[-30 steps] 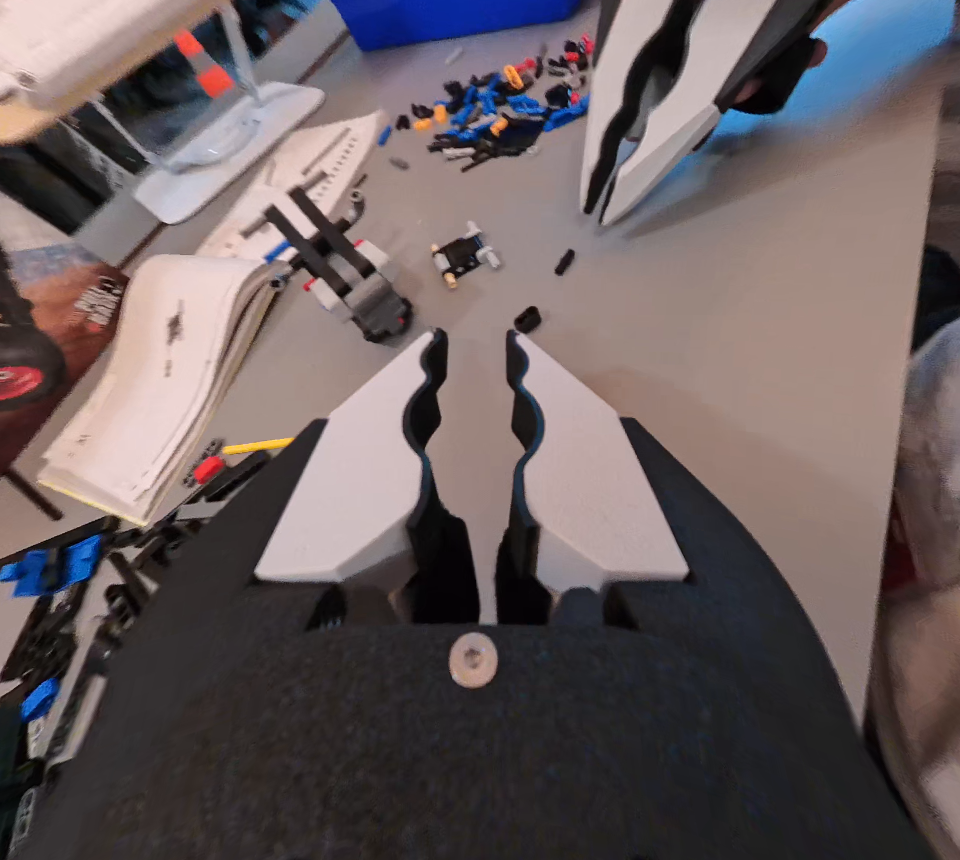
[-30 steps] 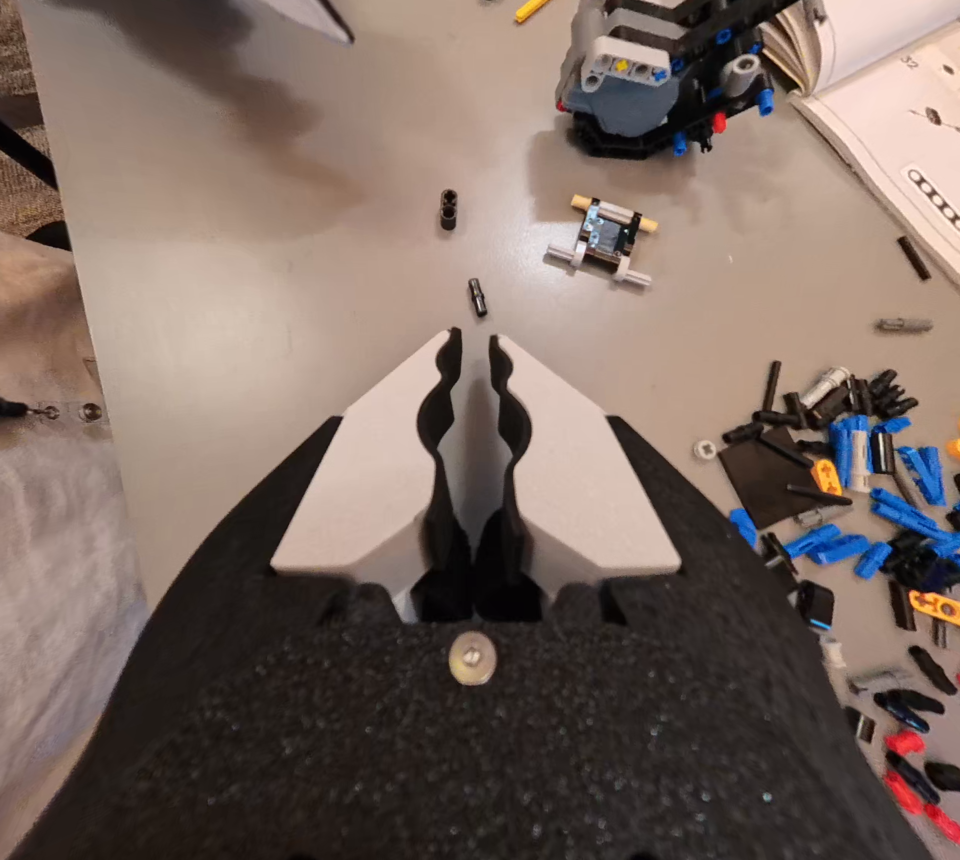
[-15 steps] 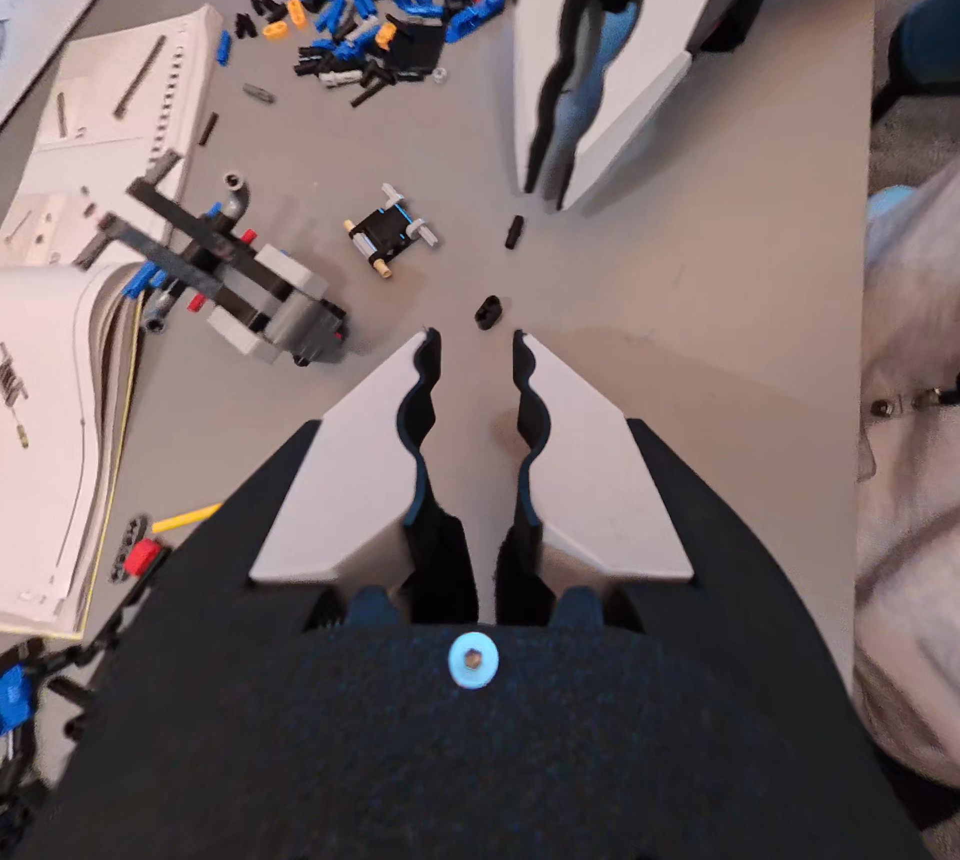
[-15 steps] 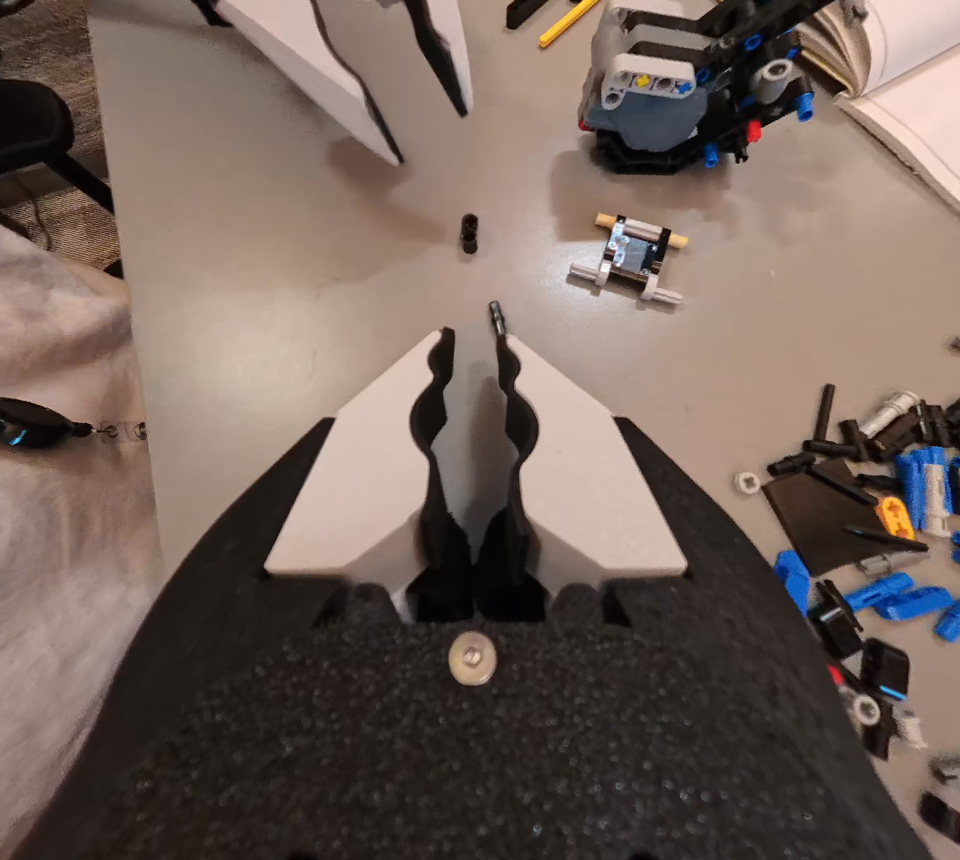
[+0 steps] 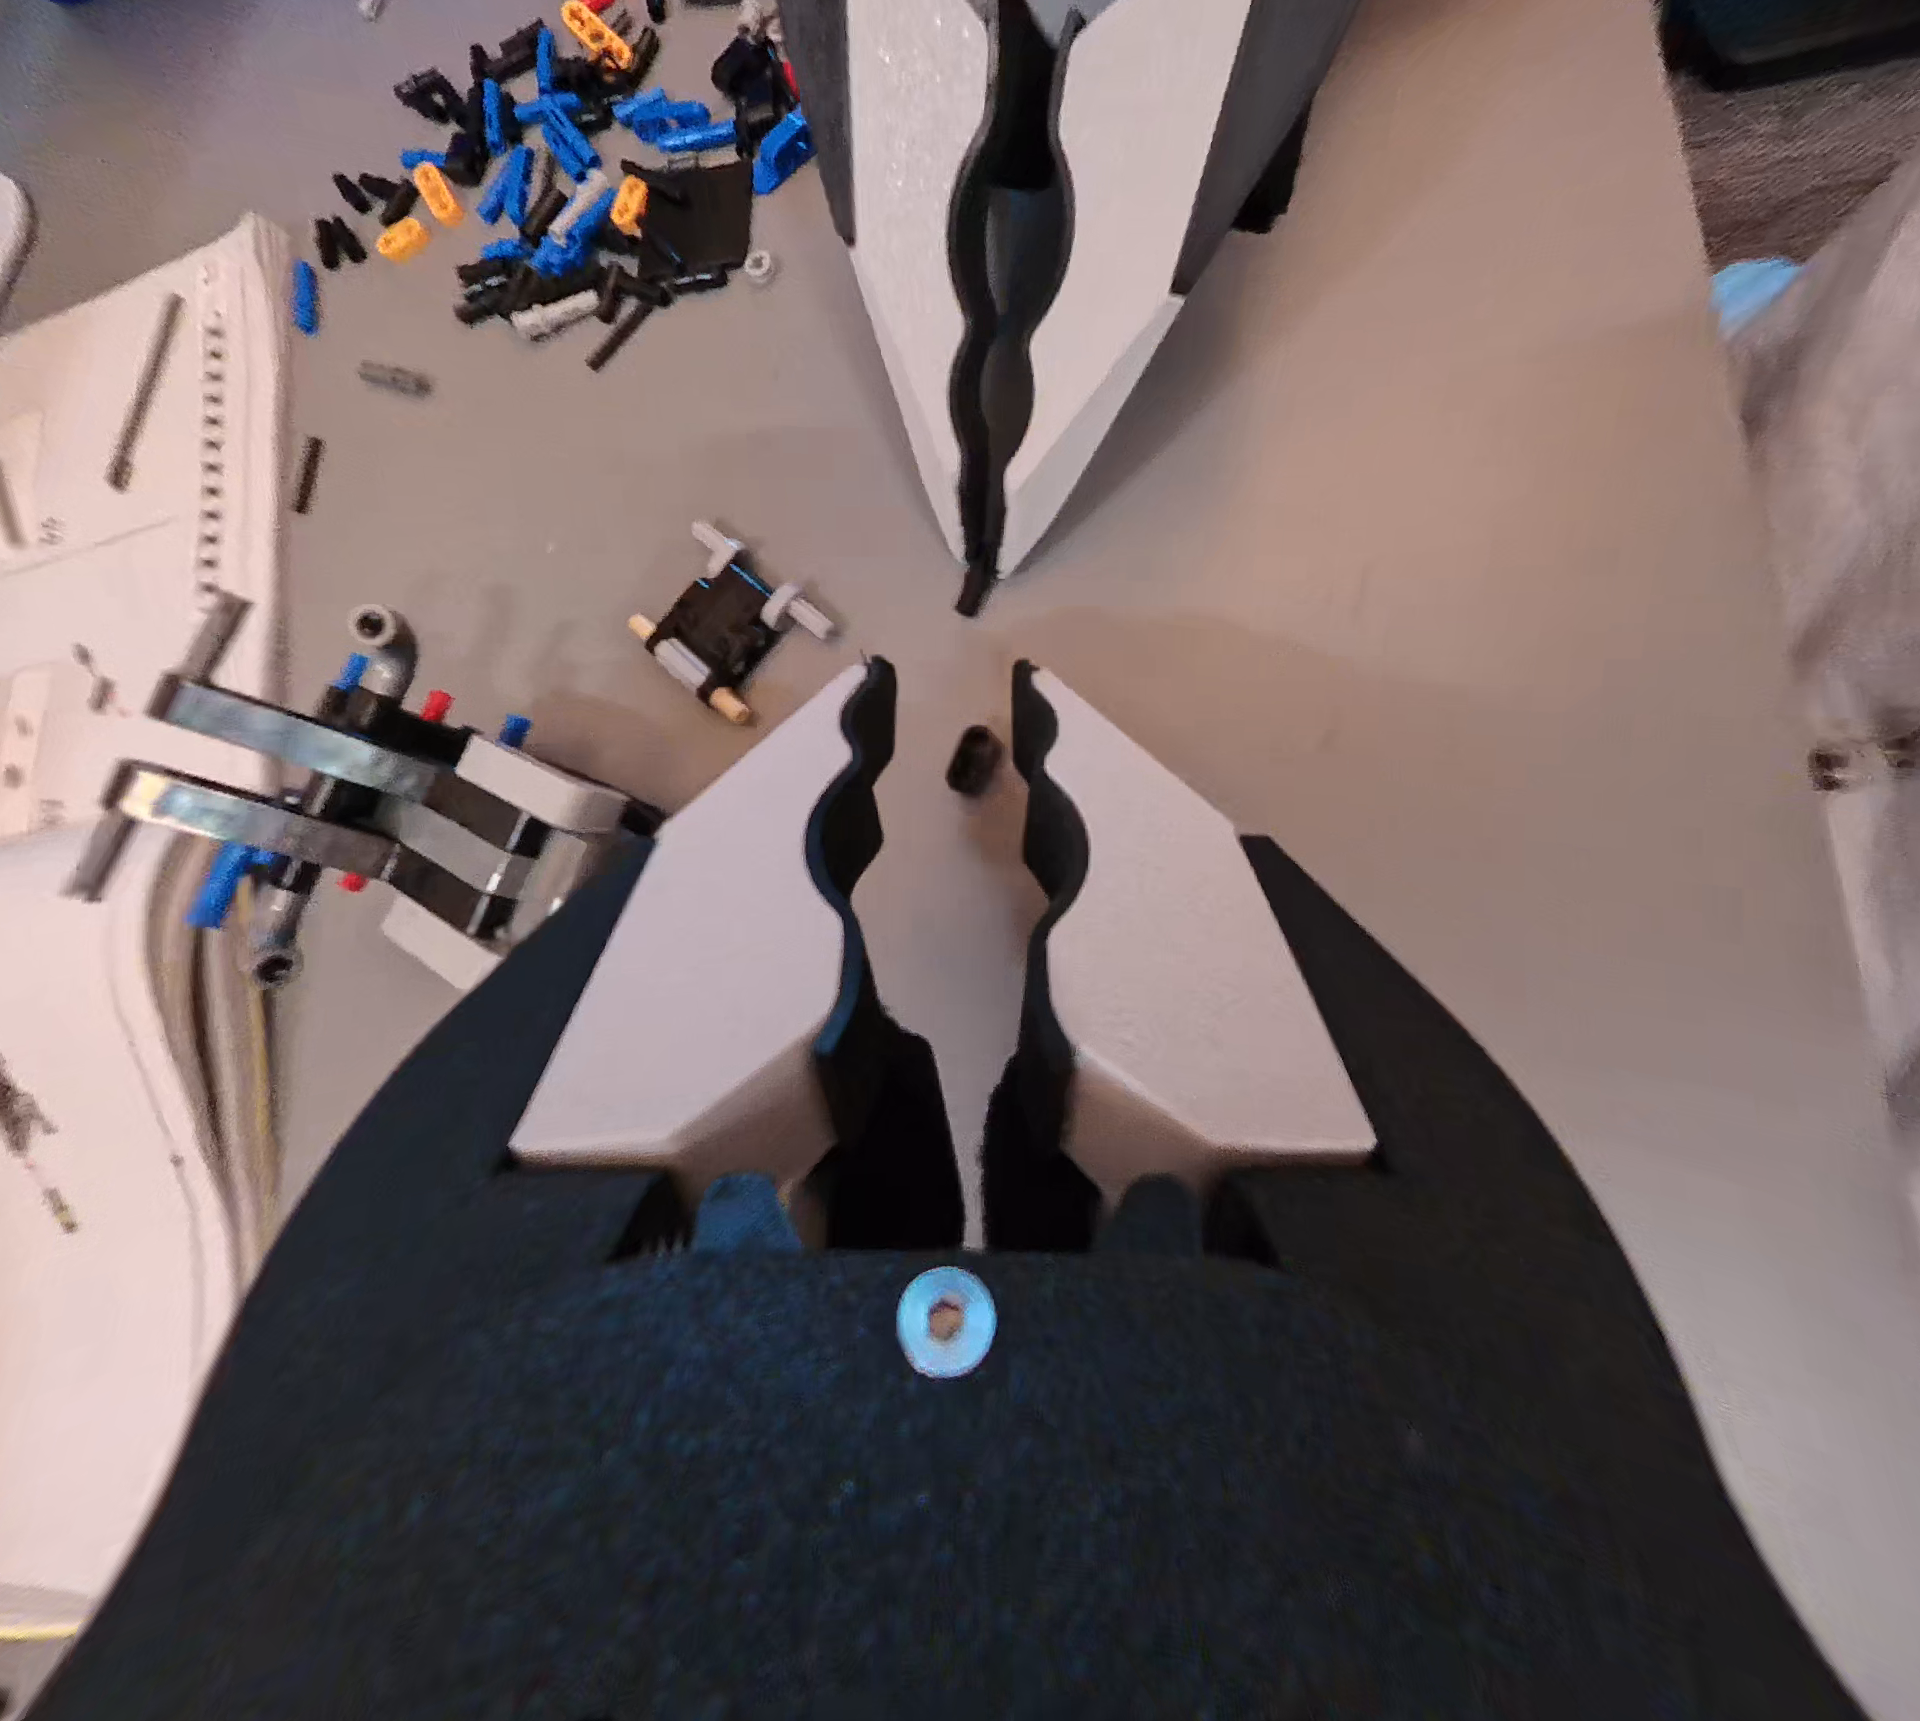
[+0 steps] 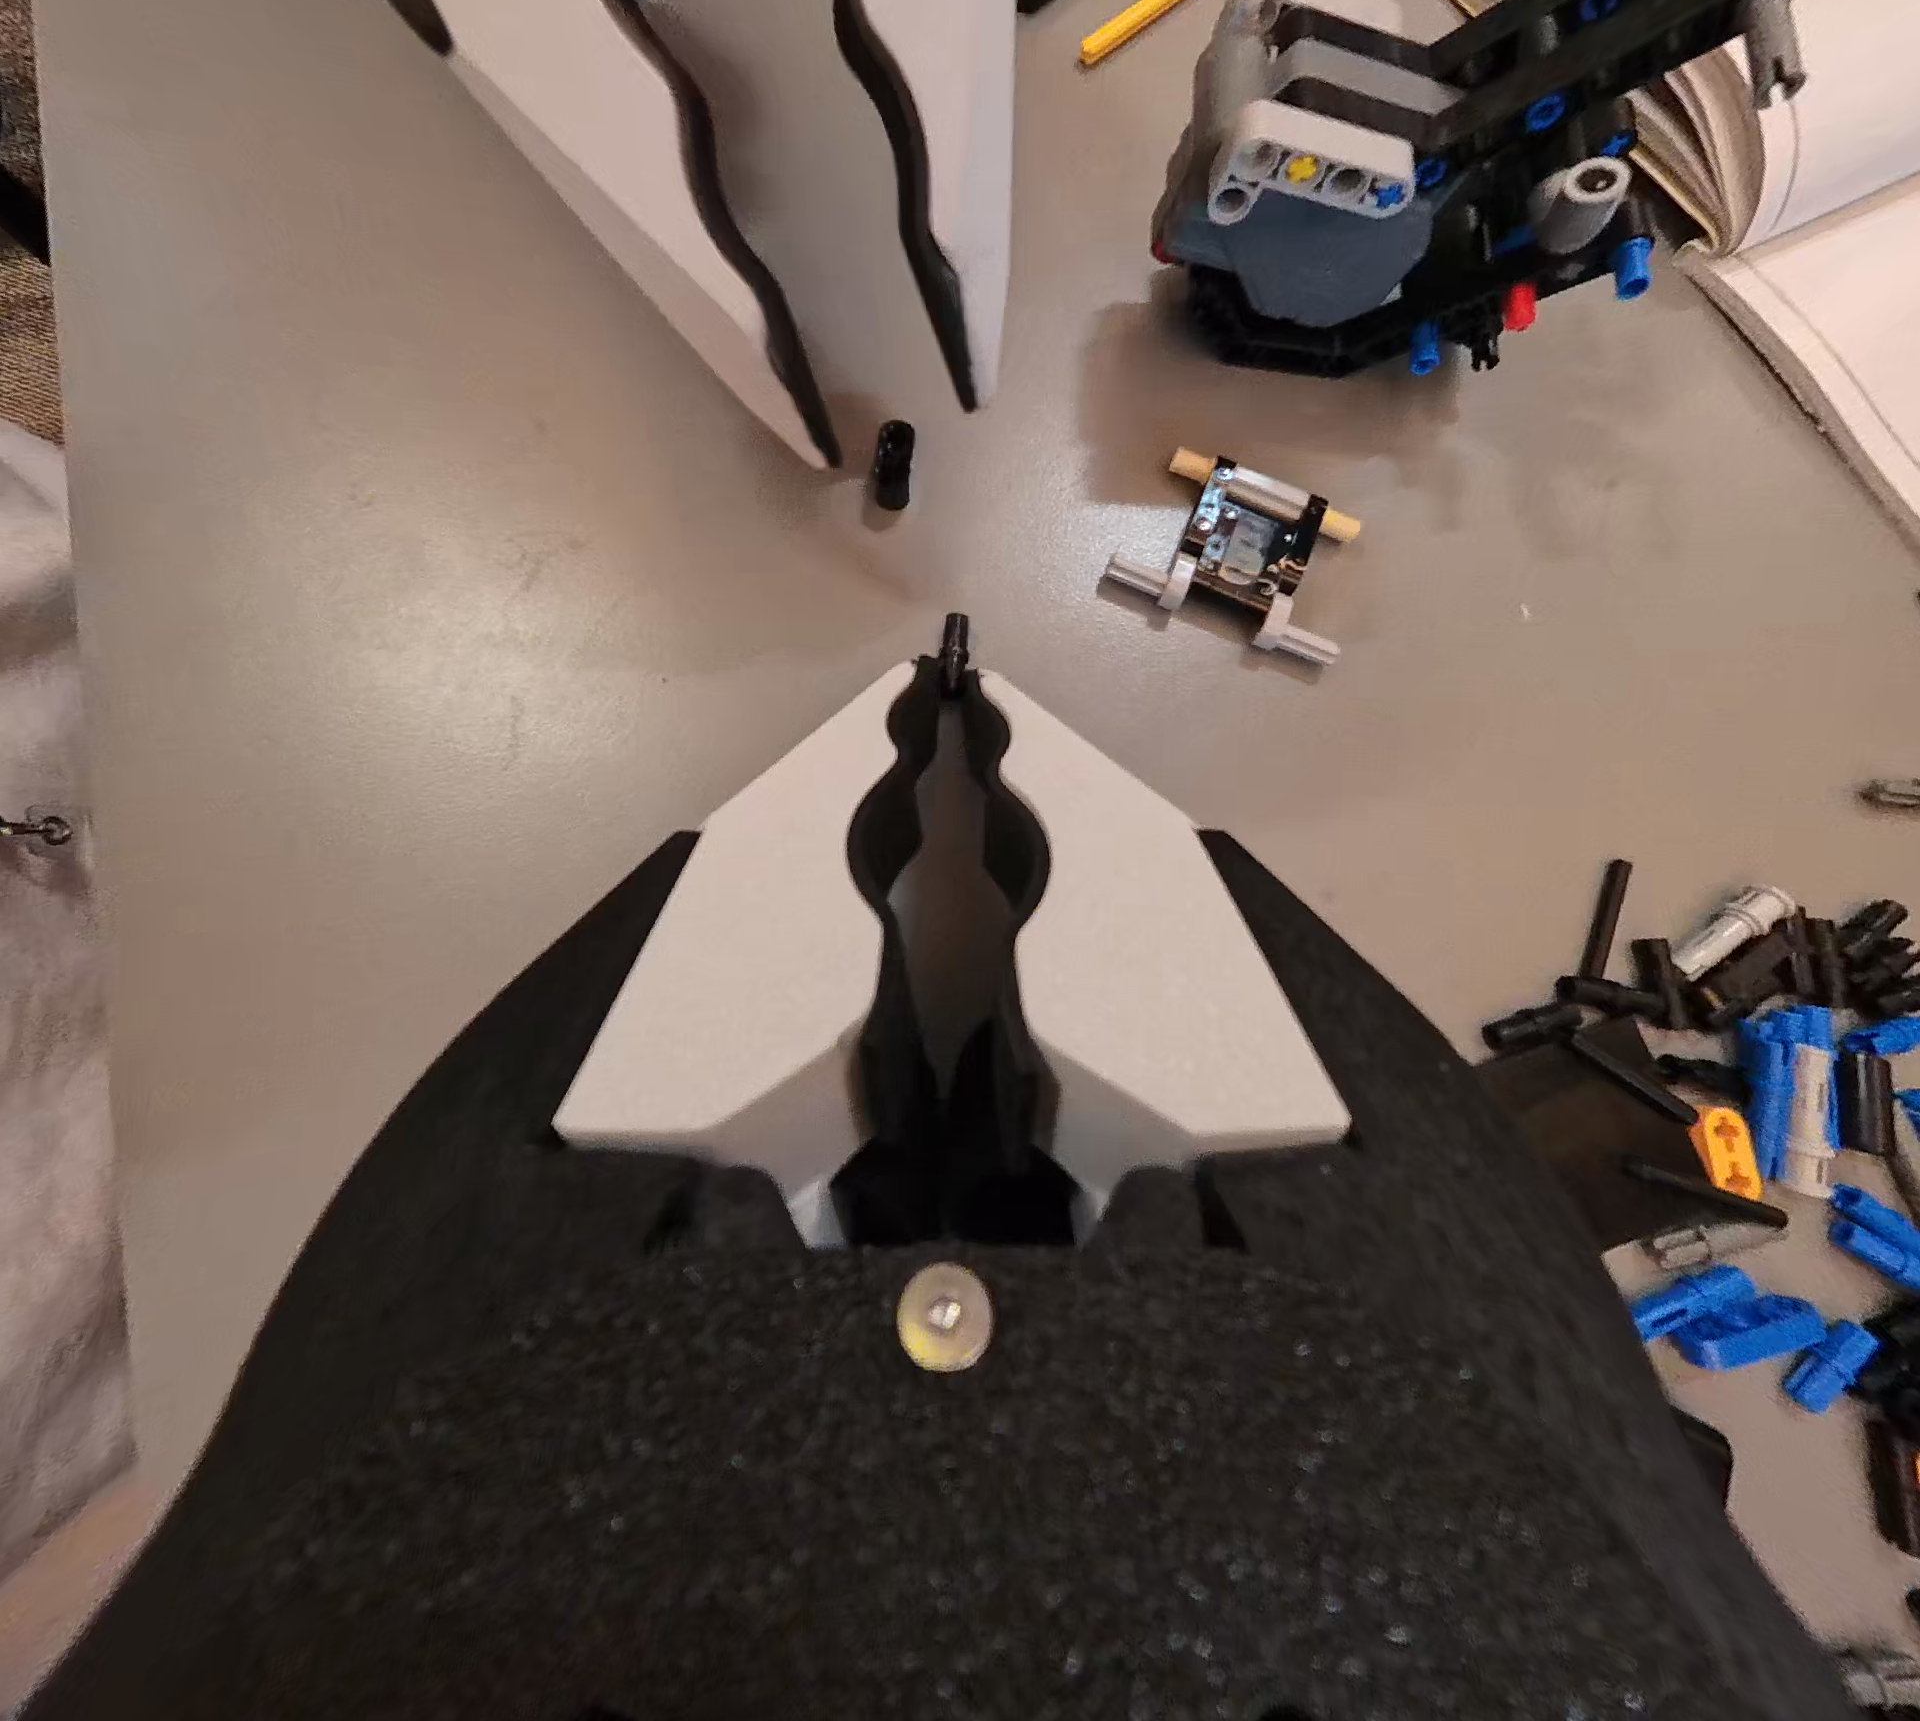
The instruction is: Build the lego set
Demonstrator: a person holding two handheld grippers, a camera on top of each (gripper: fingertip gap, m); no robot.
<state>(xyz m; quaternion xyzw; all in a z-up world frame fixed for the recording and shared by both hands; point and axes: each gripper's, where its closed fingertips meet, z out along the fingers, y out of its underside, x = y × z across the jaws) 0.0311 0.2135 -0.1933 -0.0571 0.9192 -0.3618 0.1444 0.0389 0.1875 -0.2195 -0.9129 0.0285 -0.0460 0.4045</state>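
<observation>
Lego pin, short, black and plastic (image 6: 953, 655), sits clamped at the tips of my right gripper (image 6: 948, 684). Beyond it, a stubby black plastic connector (image 5: 974, 758) lies on the grey tabletop (image 5: 1403, 684) between my left gripper's (image 5: 948, 684) parted jaws.

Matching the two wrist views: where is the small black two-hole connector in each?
Left wrist view: small black two-hole connector on the table between the open left tool's tips.
Right wrist view: upper centre, beside those tips.
Shared landmark: small black-and-grey assembly with tan axle.
</observation>
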